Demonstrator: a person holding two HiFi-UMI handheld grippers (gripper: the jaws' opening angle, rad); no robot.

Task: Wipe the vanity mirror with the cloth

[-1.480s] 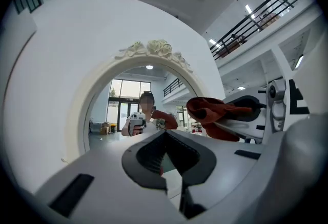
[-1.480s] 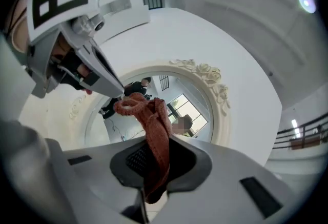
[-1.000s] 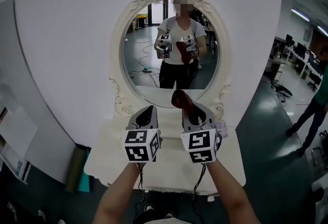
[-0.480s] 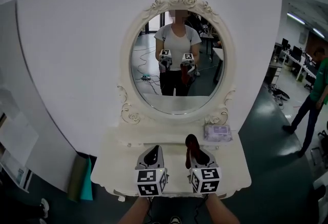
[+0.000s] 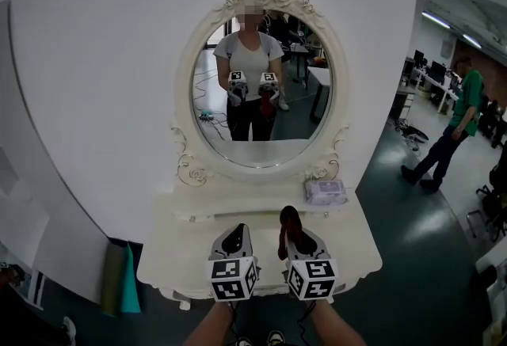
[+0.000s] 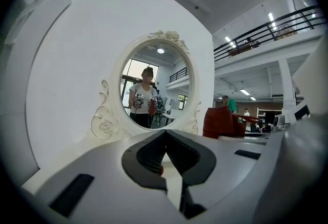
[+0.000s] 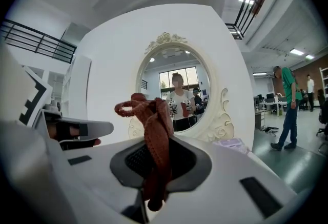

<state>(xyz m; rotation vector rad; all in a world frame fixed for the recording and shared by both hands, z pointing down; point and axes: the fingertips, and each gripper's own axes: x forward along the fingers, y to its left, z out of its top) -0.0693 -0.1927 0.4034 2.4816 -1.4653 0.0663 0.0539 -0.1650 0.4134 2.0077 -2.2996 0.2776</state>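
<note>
The oval vanity mirror (image 5: 295, 111) in its ornate cream frame stands on a cream vanity table (image 5: 190, 245), straight ahead and well clear of both grippers. My right gripper (image 5: 295, 238) is shut on a rust-red cloth (image 5: 286, 226) that sticks up from its jaws over the table top. In the right gripper view the cloth (image 7: 155, 133) hangs bunched in front of the mirror (image 7: 177, 95). My left gripper (image 5: 235, 240) is beside it, shut and holding nothing. The left gripper view shows the mirror (image 6: 154, 89) ahead and the cloth (image 6: 220, 121) at the right.
A pale pack of wipes (image 5: 325, 192) lies on the table's back right, below the mirror frame. A curved white wall (image 5: 95, 99) backs the vanity. A person in a green shirt (image 5: 451, 123) stands on the open floor at the right. Teal and olive sheets (image 5: 125, 279) lean at the lower left.
Both grippers have dropped back from the mirror's lower edge to low over the table front, cloth still held. The person in green has walked further into view.
</note>
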